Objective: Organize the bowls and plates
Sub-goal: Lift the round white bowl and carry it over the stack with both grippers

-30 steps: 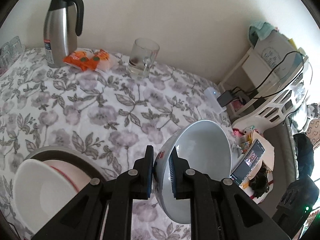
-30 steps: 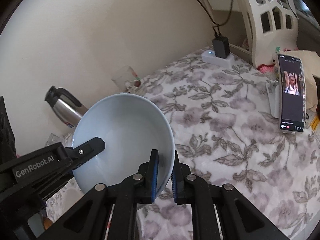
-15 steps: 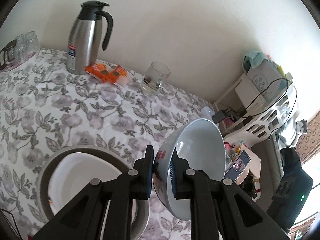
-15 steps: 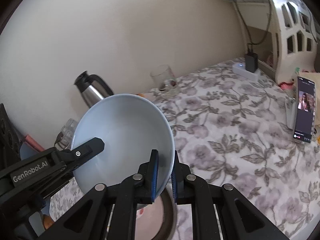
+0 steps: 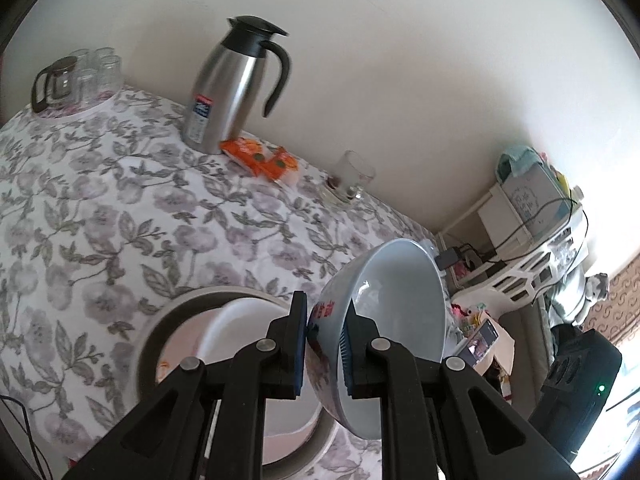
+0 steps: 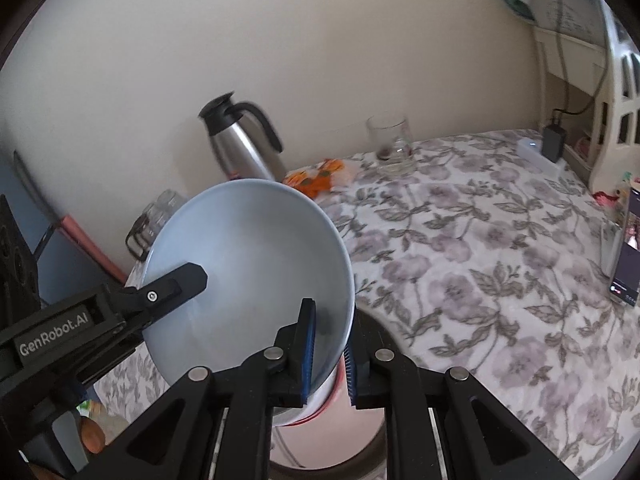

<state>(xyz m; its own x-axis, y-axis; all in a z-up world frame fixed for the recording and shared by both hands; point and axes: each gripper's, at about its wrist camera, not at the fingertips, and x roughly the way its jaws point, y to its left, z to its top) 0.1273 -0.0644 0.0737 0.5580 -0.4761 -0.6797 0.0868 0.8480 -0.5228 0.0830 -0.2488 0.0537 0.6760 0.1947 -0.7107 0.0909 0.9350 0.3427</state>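
Note:
Both grippers hold one pale blue bowl (image 5: 400, 312) (image 6: 248, 272) by opposite sides of its rim, tilted, above the table. My left gripper (image 5: 325, 344) is shut on the rim; red characters show on the bowl's outside. My right gripper (image 6: 330, 344) is shut on the near rim. Below the bowl a white bowl (image 5: 236, 328) lies tilted on a pink plate with a dark grey rim (image 5: 188, 300), which also shows in the right wrist view (image 6: 372, 336).
On the floral tablecloth (image 5: 120, 220) stand a steel thermos jug (image 5: 232, 92), orange snack packets (image 5: 260, 156), a glass mug (image 5: 348, 180) and several glasses with a small pot (image 5: 76, 76). A phone (image 6: 628, 248) stands at the right; a white shelf (image 5: 532, 248) beyond.
The blue bowl, held by both grippers, has moved left and up over the plate with the white bowl. The thermos and glasses have come further into view.

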